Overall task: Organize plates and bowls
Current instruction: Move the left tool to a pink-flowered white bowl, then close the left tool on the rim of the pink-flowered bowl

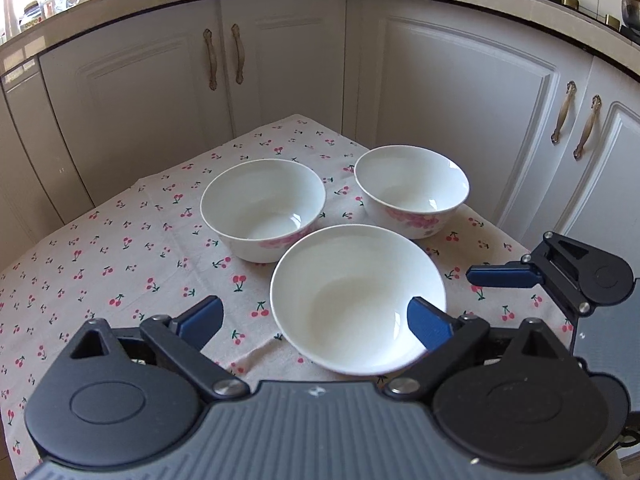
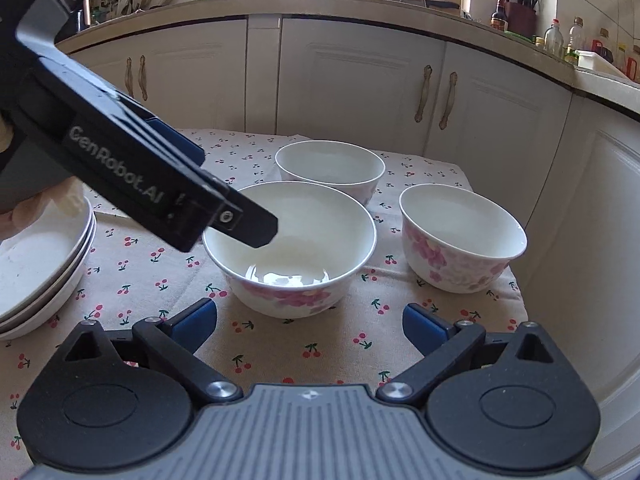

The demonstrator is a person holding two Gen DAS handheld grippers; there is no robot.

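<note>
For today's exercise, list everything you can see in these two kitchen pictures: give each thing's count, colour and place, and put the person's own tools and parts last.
Bowls: three, white with pink flowers, grouped upright on the table, all empty.
Plates: a stack, at least three, white, at the table's left edge in the right wrist view.
Tablecloth: one, cream with red cherries, covering the table.
Cabinets: white doors with bronze handles, behind the table.
Countertop: pale, above the cabinets, crowded with bottles and kitchen items.
Left gripper: black with blue pads, open, one finger over the nearest bowl.
Right gripper: black with blue pads, open, short of the nearest bowl.
Hand: partly seen at the plates.
</note>
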